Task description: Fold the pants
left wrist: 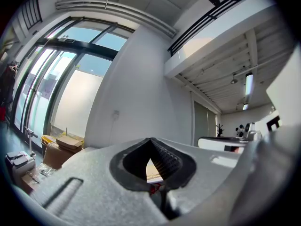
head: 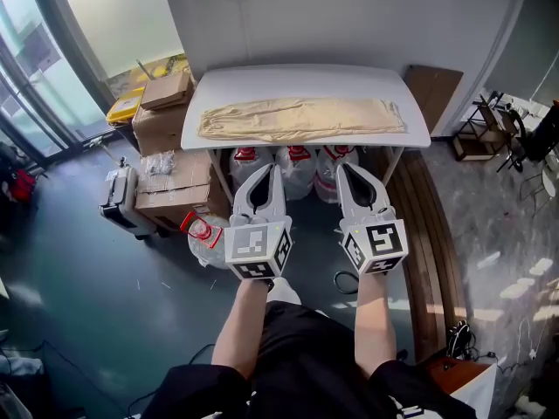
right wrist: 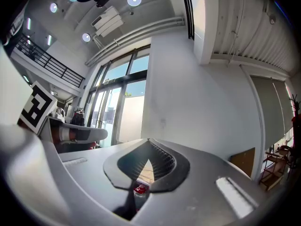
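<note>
Beige pants (head: 301, 118) lie flat and lengthwise on a white table (head: 306, 81) against the wall. My left gripper (head: 272, 173) and right gripper (head: 342, 169) hang side by side in front of the table, short of its near edge and apart from the pants. Both point level toward the table. Each is shut, its jaws meeting at the tips with nothing between them. In the left gripper view the left gripper (left wrist: 150, 141) shows a sliver of the pants (left wrist: 152, 170) through the hole behind its tips. The right gripper (right wrist: 148, 142) shows the same sliver of pants (right wrist: 146, 172).
Cardboard boxes (head: 166, 120) are stacked left of the table, with a grey case (head: 120, 197) beside them. Tied white plastic bags (head: 297, 168) sit under the table. A wooden board (head: 432, 94) leans at the right, planks (head: 428, 234) lie on the floor, and a small stool (head: 480, 129) stands further right.
</note>
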`<state>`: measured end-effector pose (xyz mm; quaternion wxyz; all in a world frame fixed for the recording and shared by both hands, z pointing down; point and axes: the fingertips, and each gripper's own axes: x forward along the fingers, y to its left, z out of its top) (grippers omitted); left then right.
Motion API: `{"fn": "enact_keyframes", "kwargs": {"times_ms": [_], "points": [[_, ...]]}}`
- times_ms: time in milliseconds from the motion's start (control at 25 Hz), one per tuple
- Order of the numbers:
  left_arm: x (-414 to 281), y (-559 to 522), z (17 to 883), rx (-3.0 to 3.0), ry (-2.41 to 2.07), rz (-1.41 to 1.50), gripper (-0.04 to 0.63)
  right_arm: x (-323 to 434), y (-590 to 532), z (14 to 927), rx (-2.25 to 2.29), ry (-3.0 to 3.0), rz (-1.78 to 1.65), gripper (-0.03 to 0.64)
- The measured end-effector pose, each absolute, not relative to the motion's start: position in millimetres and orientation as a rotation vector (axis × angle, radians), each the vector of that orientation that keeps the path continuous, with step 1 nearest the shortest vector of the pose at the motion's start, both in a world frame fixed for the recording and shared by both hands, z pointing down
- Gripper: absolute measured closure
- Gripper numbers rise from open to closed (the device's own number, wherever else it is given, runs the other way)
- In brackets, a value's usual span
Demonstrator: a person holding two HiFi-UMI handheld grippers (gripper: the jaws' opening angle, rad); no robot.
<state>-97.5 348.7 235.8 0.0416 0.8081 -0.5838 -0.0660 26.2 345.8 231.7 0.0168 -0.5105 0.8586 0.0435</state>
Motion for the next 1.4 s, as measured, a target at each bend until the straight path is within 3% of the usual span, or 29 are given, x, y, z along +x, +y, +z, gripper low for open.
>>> {"fn": "enact_keyframes", "kwargs": {"times_ms": [360, 760, 1400], "points": [[-105, 299, 234, 2.478, -1.762, -0.225, 0.592, 48, 303, 228, -1.677, 2.595, 0.133, 0.611], [-100, 172, 228, 2.528, -1.687, -0.279, 0.592, 51, 189, 219, -1.735, 2.556, 0.163, 0.611], [-191, -35, 270, 2.398, -1.71, -0.228, 0.592, -62, -32, 254, -1.633, 2.766, 0.055, 0.611]]}}
